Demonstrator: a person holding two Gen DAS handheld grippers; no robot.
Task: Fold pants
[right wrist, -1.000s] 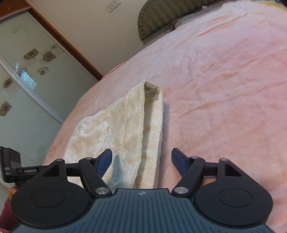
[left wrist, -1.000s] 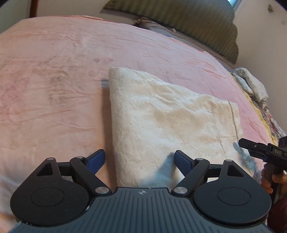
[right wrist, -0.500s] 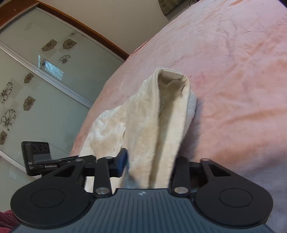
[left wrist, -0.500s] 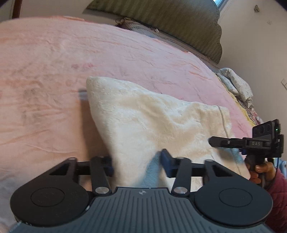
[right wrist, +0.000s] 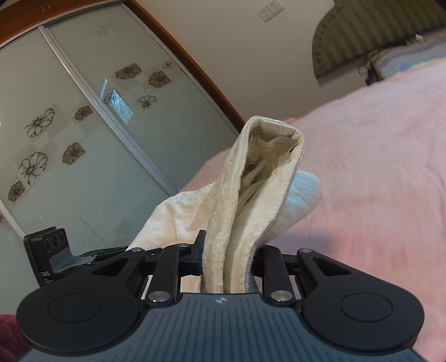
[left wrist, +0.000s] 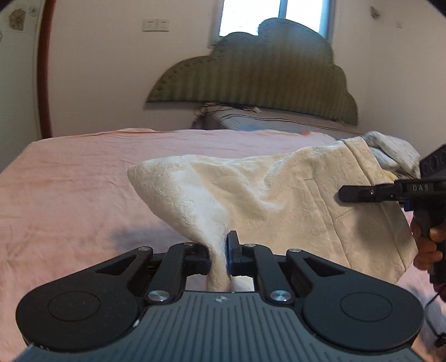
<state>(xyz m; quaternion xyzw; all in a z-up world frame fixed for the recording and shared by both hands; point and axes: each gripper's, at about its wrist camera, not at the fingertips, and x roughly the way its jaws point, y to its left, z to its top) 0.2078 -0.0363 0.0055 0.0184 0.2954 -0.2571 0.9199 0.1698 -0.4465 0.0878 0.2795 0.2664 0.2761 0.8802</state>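
Pants (left wrist: pixel 278 200), cream textured fabric, already folded into a compact panel; near edge is bunched and lifted off the pink bed (left wrist: pixel 69 195), far end looks still on or close to the blanket, can't tell for sure. Left hand-held gripper (left wrist: pixel 218 257): jaws closing, pads already pinching a gathered neck of cloth at the near left corner. Right hand-held gripper (right wrist: pixel 227 260): jaws closing too, clamped on a thicker wad of layers at the waistband end; waistband opening (right wrist: pixel 274 144) with a label inside stands up just beyond the fingers. From the left view the right unit shows at the far right edge, a person's hand (left wrist: pixel 428 245) on its grip. Both near corners held, cloth sags between them. Judgement: earlier folds done, length already reduced; this reads as pickup for one more fold, carrying the near edge over toward the far edge. Left to do: lay it down square, let go, flatten. Risk: bunched grips may skew the edges, so corners may need aligning. Further back: pillow (left wrist: pixel 278 117), green padded headboard (left wrist: pixel 251 75), window (left wrist: pixel 274 14); sliding wardrobe doors (right wrist: pixel 83 125) with flower decals in the right view.
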